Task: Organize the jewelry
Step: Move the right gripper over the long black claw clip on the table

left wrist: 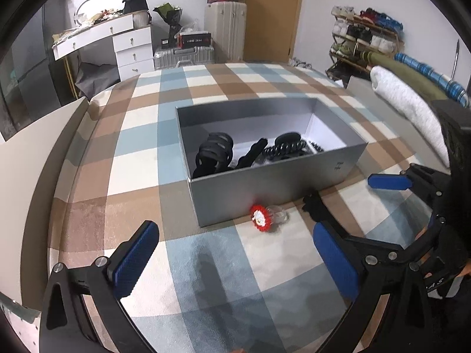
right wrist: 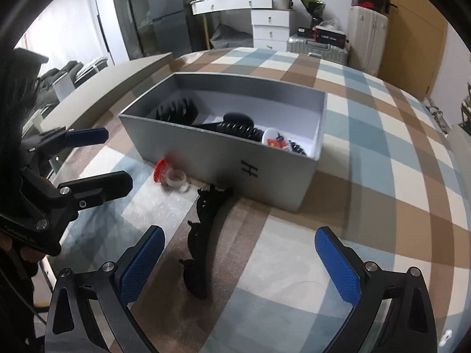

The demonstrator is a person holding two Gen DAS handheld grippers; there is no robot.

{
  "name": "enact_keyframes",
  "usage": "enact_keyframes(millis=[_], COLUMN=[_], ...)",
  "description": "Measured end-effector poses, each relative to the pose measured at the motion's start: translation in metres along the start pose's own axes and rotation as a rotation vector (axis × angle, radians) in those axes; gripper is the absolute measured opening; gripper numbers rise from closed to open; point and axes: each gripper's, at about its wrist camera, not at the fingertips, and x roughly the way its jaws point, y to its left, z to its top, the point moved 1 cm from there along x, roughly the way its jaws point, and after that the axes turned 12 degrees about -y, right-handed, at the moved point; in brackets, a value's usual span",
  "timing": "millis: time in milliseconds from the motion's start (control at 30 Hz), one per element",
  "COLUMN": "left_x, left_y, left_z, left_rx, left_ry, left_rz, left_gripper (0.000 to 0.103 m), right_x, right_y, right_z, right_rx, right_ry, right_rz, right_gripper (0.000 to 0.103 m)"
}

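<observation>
A grey open box (left wrist: pixel 265 188) (right wrist: pixel 282 176) stands on the plaid cloth. It holds black hair claws (left wrist: pixel 216 150) (right wrist: pixel 176 110), a black coil tie (left wrist: pixel 284 148) (right wrist: pixel 235 128) and a small red-and-white piece (right wrist: pixel 275 141). A red-and-clear hair clip (left wrist: pixel 266 216) (right wrist: pixel 170 175) lies just in front of the box. A long black hair claw (right wrist: pixel 203 235) (left wrist: pixel 316 207) lies beside it. My left gripper (left wrist: pixel 235 261) (right wrist: pixel 109 157) is open and empty, short of the red clip. My right gripper (right wrist: pixel 240 263) (left wrist: pixel 353 206) is open and empty, over the near end of the long black claw.
The plaid cloth (left wrist: pixel 147 176) covers a bed or table. A rolled white towel (left wrist: pixel 406 103) lies at the right edge. A white dresser (left wrist: pixel 129 47), suitcases (left wrist: pixel 225 29) and a shoe rack (left wrist: pixel 362 35) stand behind.
</observation>
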Motion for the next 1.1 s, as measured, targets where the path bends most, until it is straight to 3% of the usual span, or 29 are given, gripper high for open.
enact_keyframes(millis=[500,700,900,1100], left_x=[0.007,0.009,0.008,0.009], left_y=[-0.003,-0.004,-0.004,-0.004], left_z=[-0.008,-0.01,-0.009,-0.009], left_rx=[0.012,0.022,0.018,0.014], left_ry=[0.05,0.063,0.06,0.062], left_rz=[-0.003,0.002,0.004,0.0], left_gripper=[0.102,0.102,0.102,0.102], right_x=[0.006,-0.003,-0.006,-0.01], right_y=[0.005,-0.023,-0.068,-0.049], right_z=[-0.01,-0.014,-0.009,-0.004], right_rx=[-0.11,-0.142,-0.012,-0.003], right_ry=[0.084,0.117,0.09,0.064], right_rz=[-0.036,-0.123,-0.27,-0.134], right_gripper=[0.103,0.103,0.103,0.103])
